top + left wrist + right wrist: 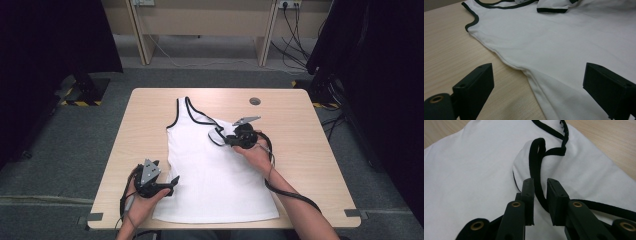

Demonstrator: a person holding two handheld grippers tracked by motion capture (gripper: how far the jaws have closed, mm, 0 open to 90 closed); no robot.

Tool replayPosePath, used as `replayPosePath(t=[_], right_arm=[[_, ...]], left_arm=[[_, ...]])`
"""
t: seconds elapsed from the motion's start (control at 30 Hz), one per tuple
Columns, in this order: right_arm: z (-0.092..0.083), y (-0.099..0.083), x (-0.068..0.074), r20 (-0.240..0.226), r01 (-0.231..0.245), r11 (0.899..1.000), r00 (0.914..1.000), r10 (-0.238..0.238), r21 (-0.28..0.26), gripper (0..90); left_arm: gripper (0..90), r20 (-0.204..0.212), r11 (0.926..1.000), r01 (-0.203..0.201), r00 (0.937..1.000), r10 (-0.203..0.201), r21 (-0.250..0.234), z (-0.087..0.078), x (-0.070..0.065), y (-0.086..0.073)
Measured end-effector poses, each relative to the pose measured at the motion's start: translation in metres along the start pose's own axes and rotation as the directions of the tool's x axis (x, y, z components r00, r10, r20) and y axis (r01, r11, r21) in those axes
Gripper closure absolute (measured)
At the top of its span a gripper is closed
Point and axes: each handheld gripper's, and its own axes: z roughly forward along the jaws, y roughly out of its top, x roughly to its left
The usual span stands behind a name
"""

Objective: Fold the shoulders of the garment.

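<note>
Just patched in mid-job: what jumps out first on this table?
A white tank top with black trim lies flat on the wooden table, its right strap folded over onto the chest. The right hand-held gripper has that black-edged strap between its narrowly parted jaws, not visibly pressing it. The left hand-held gripper sits wide open at the shirt's left side seam, low on the table.
</note>
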Motion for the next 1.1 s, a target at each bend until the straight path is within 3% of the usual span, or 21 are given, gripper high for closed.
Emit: replayPosePath(t=[0.33, 0.63, 0.83, 1.1], right_arm=[[-0.007, -0.010, 0.006, -0.066, 0.040, 0.999, 0.9970, -0.040, 0.002, 70.0], [-0.025, -0.008, 0.016, -0.144, 0.083, 0.996, 0.9859, -0.086, -0.024, 65.2], [-0.028, 0.005, 0.016, -0.125, 0.079, 0.995, 0.9885, -0.085, -0.052, 63.2], [-0.003, 0.020, 0.028, -0.114, 0.120, 0.993, 0.9861, -0.122, -0.024, 60.5]], left_arm=[[8.8, 0.000, 1.0000, 0.000, 1.0000, 0.000, 0.001, 0.000, 0.000, 0.000], [8.8, 0.000, 1.0000, 0.000, 1.0000, 0.000, 0.002, 0.000, 0.000, 0.000], [8.8, 0.001, 1.0000, 0.001, 1.0000, -0.001, 0.001, 0.000, 0.000, 0.000], [8.8, 0.003, 1.0000, -0.001, 1.0000, 0.001, 0.002, 0.000, 0.000, 0.000]])
